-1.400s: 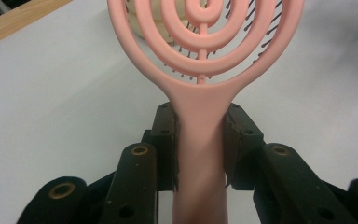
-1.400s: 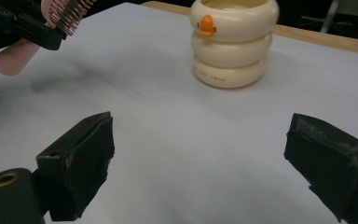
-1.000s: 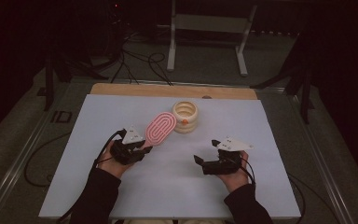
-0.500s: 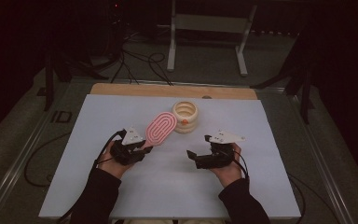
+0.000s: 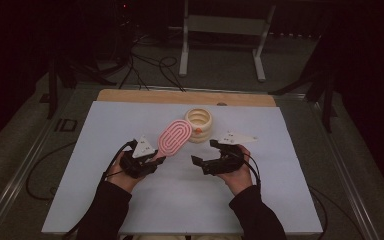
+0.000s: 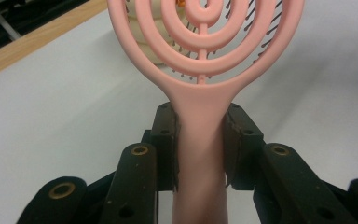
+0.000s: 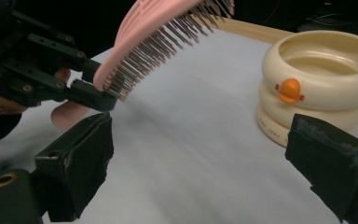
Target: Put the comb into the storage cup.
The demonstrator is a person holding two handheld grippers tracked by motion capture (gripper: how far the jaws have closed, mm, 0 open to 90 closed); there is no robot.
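A pink paddle hairbrush [image 5: 175,137] is held tilted above the white table, bristles facing down. My left gripper [image 5: 158,159] is shut on its handle [image 6: 200,154], pads pressing both sides, with the brush head [image 6: 200,37] rising ahead. My right gripper [image 5: 203,152] hovers just right of the brush, pointing left, jaws wide open with nothing between them. In the right gripper view the open right gripper [image 7: 205,163] frames bare table, the brush bristles [image 7: 154,42] above left. A cream ringed container [image 5: 199,124] with an orange button [image 7: 290,90] stands behind the brush.
The white mat [image 5: 105,200] covers the table, with a wooden strip [image 5: 130,95] along its far edge. A person's hands and dark sleeves [image 5: 250,215] come in from the near edge. Cables [image 5: 40,180] trail off the left side; a metal stand [image 5: 220,25] sits beyond.
My right gripper has moved left and a little up, closer to the brush and the left gripper. The left gripper and the brush have stayed in place.
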